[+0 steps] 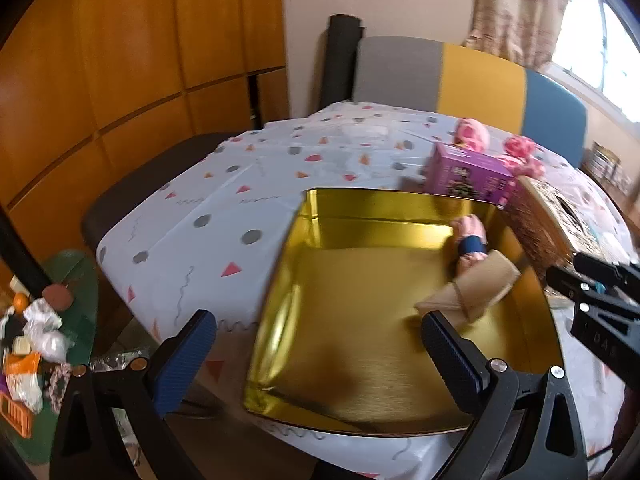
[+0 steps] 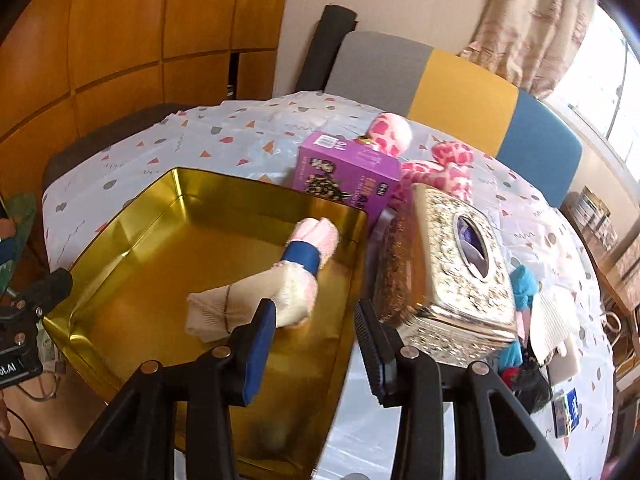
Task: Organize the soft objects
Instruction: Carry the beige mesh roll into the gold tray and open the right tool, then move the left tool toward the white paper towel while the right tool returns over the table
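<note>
A gold tin tray (image 1: 360, 360) (image 2: 168, 280) lies on the patterned tablecloth. A pink fluffy sock bundle with a blue band (image 1: 472, 246) (image 2: 308, 248) and beige folded socks (image 1: 468, 292) (image 2: 236, 304) lie in the tray's right part. A pink spotted plush toy (image 1: 516, 152) (image 2: 436, 164) lies at the back of the table. My left gripper (image 1: 320, 336) is open and empty over the tray's near left edge. My right gripper (image 2: 316, 320) is open and empty, just right of the beige socks.
A purple box (image 1: 468, 174) (image 2: 348, 172) stands behind the tray. An ornate silver tissue box (image 2: 452, 268) (image 1: 556, 216) stands right of the tray. Teal cloth and a white item (image 2: 552, 312) lie beyond it. A striped chair (image 1: 480, 84) stands behind the table. Clutter lies at lower left (image 1: 36, 336).
</note>
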Motion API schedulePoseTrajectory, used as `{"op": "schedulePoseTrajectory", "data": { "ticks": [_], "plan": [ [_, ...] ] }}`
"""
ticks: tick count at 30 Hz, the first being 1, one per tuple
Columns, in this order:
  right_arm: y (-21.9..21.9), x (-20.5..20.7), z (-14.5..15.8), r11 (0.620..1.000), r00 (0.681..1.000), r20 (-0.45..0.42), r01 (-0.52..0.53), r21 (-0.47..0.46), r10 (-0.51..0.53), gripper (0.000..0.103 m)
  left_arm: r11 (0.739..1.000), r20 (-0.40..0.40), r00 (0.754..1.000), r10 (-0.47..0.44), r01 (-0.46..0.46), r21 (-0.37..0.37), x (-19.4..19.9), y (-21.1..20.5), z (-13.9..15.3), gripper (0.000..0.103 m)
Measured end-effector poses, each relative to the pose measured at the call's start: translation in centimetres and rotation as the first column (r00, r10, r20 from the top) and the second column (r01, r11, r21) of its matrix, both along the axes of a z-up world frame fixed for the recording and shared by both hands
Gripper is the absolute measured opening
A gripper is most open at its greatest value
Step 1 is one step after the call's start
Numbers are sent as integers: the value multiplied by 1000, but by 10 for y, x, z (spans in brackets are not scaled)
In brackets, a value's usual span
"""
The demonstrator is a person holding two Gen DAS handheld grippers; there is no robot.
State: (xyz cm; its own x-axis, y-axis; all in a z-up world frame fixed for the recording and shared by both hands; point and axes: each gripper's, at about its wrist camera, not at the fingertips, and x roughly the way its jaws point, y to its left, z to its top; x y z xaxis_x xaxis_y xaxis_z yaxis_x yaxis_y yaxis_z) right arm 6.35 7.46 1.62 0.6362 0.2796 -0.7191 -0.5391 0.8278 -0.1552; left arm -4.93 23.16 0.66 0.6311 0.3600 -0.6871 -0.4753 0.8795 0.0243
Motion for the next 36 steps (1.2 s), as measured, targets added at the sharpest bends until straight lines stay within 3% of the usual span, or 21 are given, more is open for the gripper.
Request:
{"op": "schedulePoseTrajectory", "data": {
  "ticks": [9, 16, 23, 29, 32, 36],
  "plan": [
    [-59, 5, 18, 992, 994, 36, 97, 75, -100, 41, 983, 1, 985, -174, 173, 56, 13, -51, 8, 103],
    [-120, 22, 27, 972, 974, 52, 213, 94, -219, 41, 950, -18, 953, -301, 302, 80, 24, -92, 10, 103],
    [-190, 41, 27, 930, 932, 44, 355, 97, -360, 41, 908, -36, 913, -406, 408, 97, 35, -130, 10, 103],
    [-262, 60, 17, 858, 860, 28, 505, 94, -510, 41, 867, -57, 874, -483, 487, 108, 43, -160, 8, 103],
    [-301, 70, 6, 802, 803, 32, 592, 87, -596, 41, 846, -70, 854, -516, 521, 113, 48, -175, 7, 103],
    [-353, 76, -12, 694, 701, -24, 711, 114, -713, 41, 823, -81, 831, -550, 556, 115, 55, -193, 5, 103]
  ]
}}
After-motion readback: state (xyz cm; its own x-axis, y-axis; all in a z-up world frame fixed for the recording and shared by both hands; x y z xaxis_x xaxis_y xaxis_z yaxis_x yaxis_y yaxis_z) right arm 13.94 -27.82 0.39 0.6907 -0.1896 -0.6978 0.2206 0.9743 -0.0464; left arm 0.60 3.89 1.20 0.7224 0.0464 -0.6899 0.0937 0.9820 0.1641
